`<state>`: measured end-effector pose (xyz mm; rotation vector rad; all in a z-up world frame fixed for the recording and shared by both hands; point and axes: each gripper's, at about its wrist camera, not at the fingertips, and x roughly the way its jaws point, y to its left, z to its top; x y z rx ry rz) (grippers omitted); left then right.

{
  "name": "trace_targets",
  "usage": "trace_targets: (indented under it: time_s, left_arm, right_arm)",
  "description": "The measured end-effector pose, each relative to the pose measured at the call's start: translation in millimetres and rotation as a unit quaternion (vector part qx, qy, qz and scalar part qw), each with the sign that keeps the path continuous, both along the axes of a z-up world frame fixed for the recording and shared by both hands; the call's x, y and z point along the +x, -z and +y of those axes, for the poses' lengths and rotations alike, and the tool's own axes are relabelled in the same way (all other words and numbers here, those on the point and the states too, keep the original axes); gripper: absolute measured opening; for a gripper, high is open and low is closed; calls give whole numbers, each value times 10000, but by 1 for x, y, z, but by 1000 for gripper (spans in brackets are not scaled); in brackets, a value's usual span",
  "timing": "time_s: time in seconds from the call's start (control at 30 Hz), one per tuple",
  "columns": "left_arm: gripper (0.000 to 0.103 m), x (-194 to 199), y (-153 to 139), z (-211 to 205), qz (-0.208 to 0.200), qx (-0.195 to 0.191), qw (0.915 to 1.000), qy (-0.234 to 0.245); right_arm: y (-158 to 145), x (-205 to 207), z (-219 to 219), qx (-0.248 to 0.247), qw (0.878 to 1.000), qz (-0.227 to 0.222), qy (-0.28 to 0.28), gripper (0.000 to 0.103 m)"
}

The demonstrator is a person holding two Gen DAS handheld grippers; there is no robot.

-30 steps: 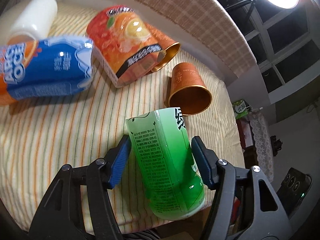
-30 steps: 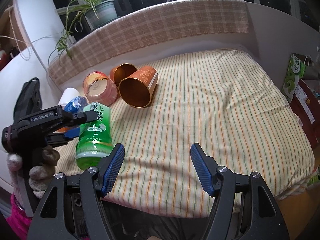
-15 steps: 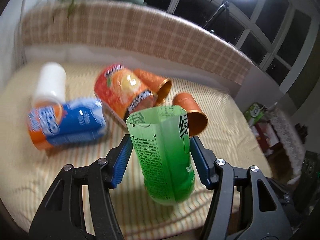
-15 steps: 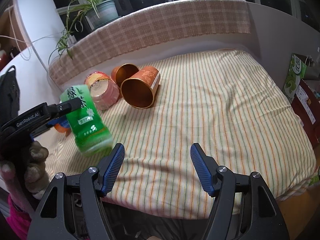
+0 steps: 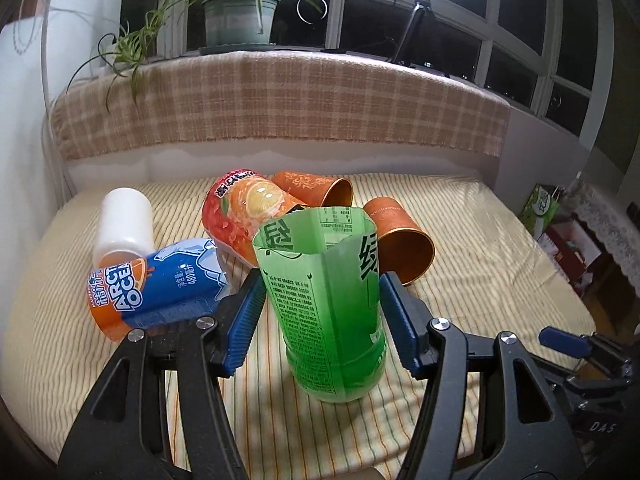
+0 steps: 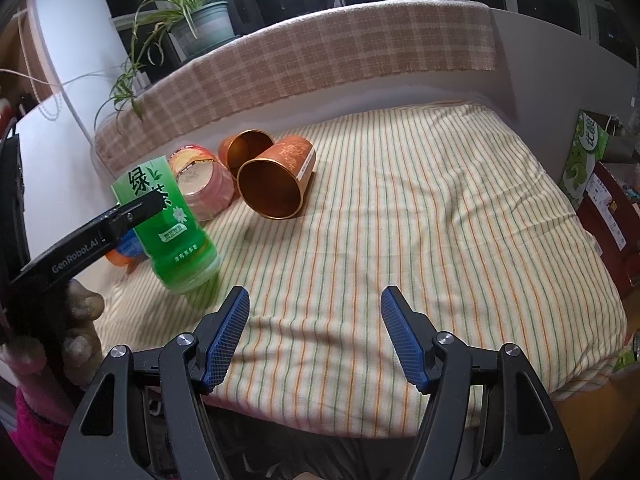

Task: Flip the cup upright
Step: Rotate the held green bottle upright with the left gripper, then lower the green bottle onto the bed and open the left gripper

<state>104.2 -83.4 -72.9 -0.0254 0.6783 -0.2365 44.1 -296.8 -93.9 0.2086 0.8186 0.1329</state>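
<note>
Left wrist view: left gripper (image 5: 322, 312) clamps upright green cup (image 5: 328, 300), inside unseen; right gripper (image 6: 314, 334) apart.

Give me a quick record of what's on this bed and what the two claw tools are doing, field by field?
Surface: striped bedspread
Green cup: nearly upright, open end up, base at the bedspread
Left gripper: jaws around the green cup, pads at its sides
Right gripper: open, holding nothing
Lying on their sides: two orange cups, red cup, blue cup, white cup
Behind: potted plant on the ledge
</note>
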Motion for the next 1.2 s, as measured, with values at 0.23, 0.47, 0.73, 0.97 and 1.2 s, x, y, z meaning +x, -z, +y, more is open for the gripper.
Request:
trace_targets:
  time_s: [0.23, 0.47, 0.73, 0.97, 1.2]
  left_arm:
    - [60, -7, 3, -8, -69, 180, 9998, 91]
    - [60, -11, 4, -7, -43, 178, 9997, 180]
    - [60, -15, 7, -9, 157, 26, 9990, 410]
    - [69, -17, 7, -5, 319, -170, 9979, 529]
    - [81, -28, 1, 4, 299, -285, 9974, 597]
  right_arm:
    - [-2, -3, 0, -119, 9999, -80, 52, 68]
    - [-1, -3, 0, -114, 9999, -76, 68, 68]
    - [-2, -5, 2, -144, 9998, -100, 55, 68]
    - [-3, -6, 2, -165, 9998, -119, 59, 68]
    - [-8, -10, 7, -264, 9993, -258, 60, 68]
